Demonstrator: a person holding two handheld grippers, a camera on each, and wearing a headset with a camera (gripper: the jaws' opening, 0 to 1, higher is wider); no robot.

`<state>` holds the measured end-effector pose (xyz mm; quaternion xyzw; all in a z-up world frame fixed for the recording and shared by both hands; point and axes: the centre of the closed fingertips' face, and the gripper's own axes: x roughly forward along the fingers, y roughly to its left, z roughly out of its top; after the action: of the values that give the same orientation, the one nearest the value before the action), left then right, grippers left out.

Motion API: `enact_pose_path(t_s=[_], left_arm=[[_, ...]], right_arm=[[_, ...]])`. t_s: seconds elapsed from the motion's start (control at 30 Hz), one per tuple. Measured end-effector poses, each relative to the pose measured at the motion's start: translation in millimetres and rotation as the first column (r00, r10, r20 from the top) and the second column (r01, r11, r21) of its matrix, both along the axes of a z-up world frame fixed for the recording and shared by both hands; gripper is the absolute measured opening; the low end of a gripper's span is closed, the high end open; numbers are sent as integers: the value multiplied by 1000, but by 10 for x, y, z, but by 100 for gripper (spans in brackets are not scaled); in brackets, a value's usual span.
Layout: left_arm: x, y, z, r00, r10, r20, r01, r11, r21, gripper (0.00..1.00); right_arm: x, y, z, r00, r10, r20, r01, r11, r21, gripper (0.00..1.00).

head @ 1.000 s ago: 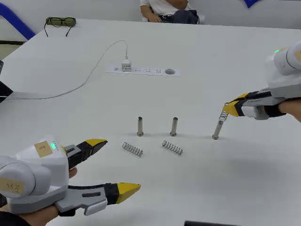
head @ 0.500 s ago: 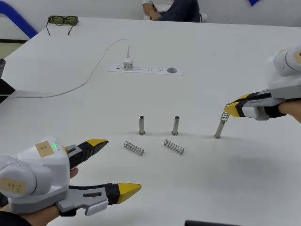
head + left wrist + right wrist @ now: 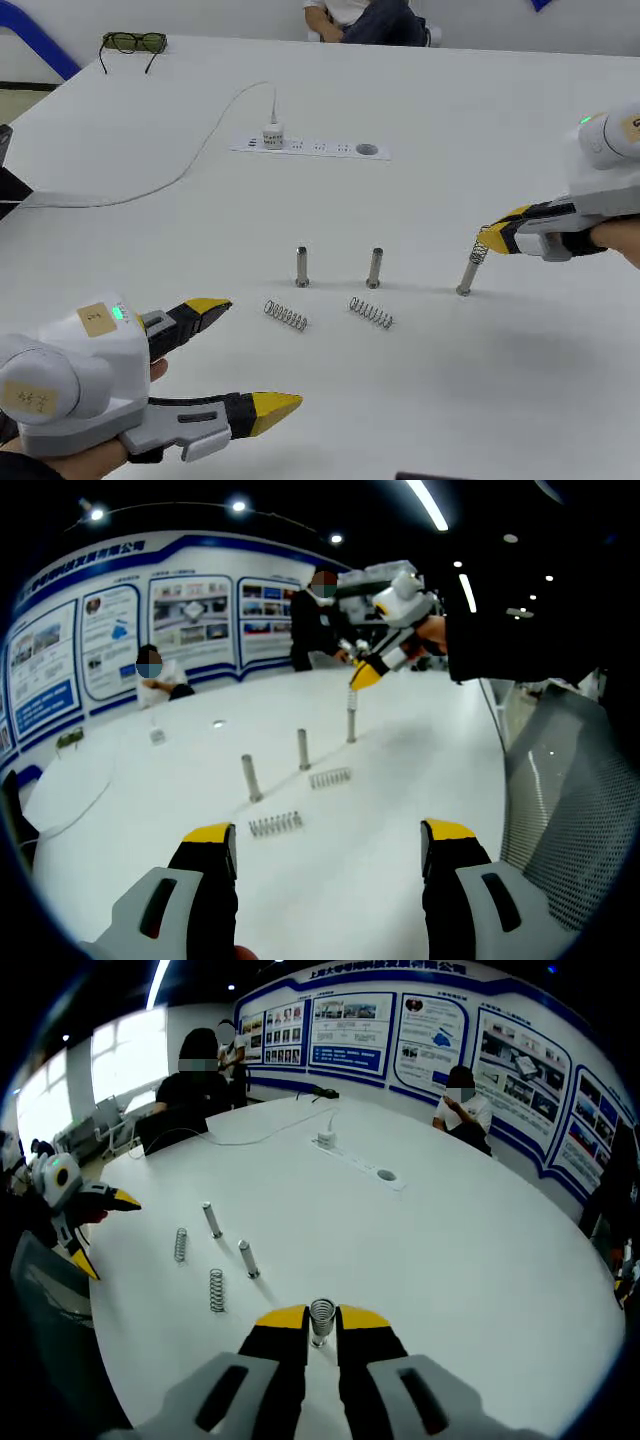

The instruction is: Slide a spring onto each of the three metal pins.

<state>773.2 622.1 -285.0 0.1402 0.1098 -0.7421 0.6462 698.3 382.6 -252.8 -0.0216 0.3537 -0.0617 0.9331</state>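
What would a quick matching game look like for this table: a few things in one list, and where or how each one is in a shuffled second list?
Things:
1. rightmost spring
2. left gripper
3. glasses
4. middle pin

States or places:
A. upright, bare
B. far left corner of the table
C. pinched between shut jaws
D. open, holding nothing

Pairs: 1-C, 2-D, 3-B, 4-A.
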Motion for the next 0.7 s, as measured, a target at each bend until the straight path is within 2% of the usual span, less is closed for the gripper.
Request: enact_pose_path(t_s=[0.7], left_arm=[[-23, -7, -9, 1000, 0, -4, 0, 1000, 2, 76]], right_arm=[[-18, 17, -167, 999, -1, -32, 2, 1000, 10, 12]])
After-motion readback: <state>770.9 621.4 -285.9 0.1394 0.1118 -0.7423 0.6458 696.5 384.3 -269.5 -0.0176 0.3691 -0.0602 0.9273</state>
